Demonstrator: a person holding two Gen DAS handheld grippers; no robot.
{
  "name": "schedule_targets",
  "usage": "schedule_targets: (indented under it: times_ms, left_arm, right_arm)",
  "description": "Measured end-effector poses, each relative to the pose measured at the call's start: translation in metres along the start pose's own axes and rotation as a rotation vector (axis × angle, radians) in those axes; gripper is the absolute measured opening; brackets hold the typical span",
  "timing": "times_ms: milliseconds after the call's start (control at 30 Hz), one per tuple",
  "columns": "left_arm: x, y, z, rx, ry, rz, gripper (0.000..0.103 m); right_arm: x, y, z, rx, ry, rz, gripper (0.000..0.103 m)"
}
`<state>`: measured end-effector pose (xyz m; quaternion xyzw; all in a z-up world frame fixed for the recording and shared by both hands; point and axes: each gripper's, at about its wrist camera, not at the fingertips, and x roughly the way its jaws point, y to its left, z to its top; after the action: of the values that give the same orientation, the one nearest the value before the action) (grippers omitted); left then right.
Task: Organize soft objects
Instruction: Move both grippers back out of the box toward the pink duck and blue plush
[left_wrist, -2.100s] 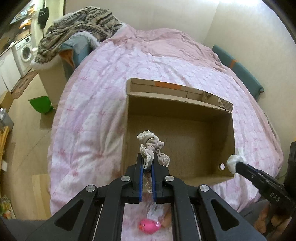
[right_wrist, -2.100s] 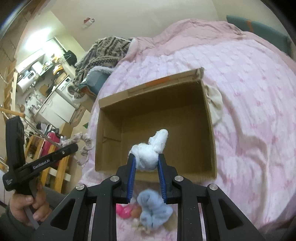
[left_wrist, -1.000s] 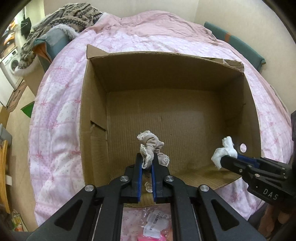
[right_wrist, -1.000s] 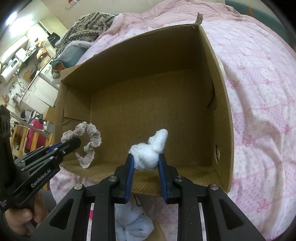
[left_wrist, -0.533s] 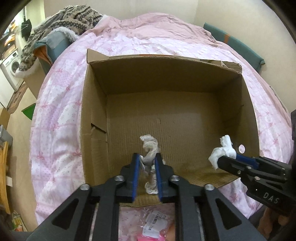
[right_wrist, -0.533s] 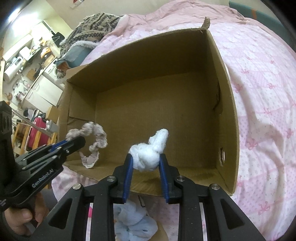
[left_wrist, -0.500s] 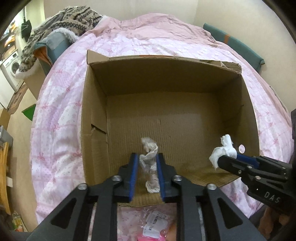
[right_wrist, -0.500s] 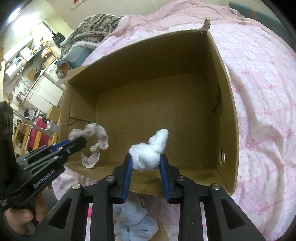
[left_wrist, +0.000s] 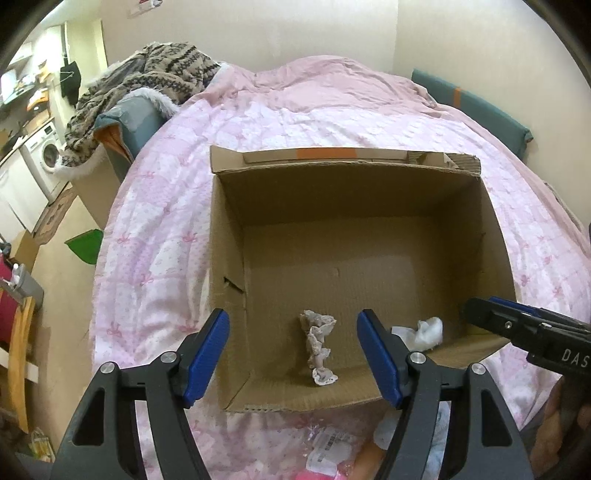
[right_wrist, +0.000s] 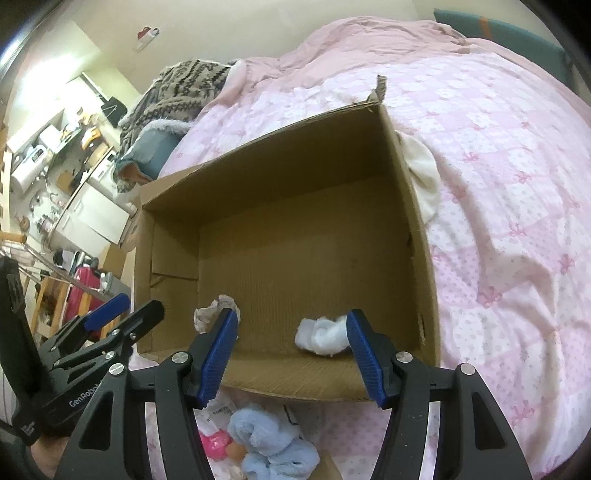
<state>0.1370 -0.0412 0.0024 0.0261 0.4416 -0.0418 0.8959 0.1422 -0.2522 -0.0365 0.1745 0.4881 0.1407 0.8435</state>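
Observation:
An open cardboard box (left_wrist: 369, 192) (right_wrist: 421, 221) sits on the pink bed. A beige scrunchie (left_wrist: 318, 347) lies on the box floor near its front wall; it also shows in the right wrist view (right_wrist: 214, 312). A white soft bundle (left_wrist: 421, 332) (right_wrist: 323, 334) lies on the box floor to its right. My left gripper (left_wrist: 293, 352) is open and empty above the box's front edge. My right gripper (right_wrist: 291, 354) is open and empty above the white bundle; it also shows in the left wrist view (left_wrist: 498, 317).
A light blue soft item (right_wrist: 269, 446) and a pink item (right_wrist: 216, 441) lie on the bed in front of the box. A white cloth (right_wrist: 424, 173) lies by the box's right wall. A patterned blanket (left_wrist: 147, 85) is piled on a bin left of the bed.
Both grippers have opened and pulled back up. The beige scrunchie and the white bundle have dropped onto the box floor.

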Motion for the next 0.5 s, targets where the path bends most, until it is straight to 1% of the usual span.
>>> schedule_targets:
  times_ms: [167, 300, 500]
  left_arm:
    - [-0.016, 0.007, -0.002, 0.004, -0.009, 0.01, 0.069]
    - [-0.03, 0.015, -0.004, -0.016, -0.014, 0.016, 0.069]
    - [-0.047, 0.025, -0.019, -0.058, 0.01, 0.021, 0.069]
  right_arm:
    - [-0.011, 0.0, -0.005, 0.005, -0.01, 0.005, 0.065]
    - [-0.022, 0.001, -0.012, 0.008, -0.013, 0.006, 0.065]
    - [-0.036, 0.0, -0.027, 0.012, -0.009, 0.003, 0.065]
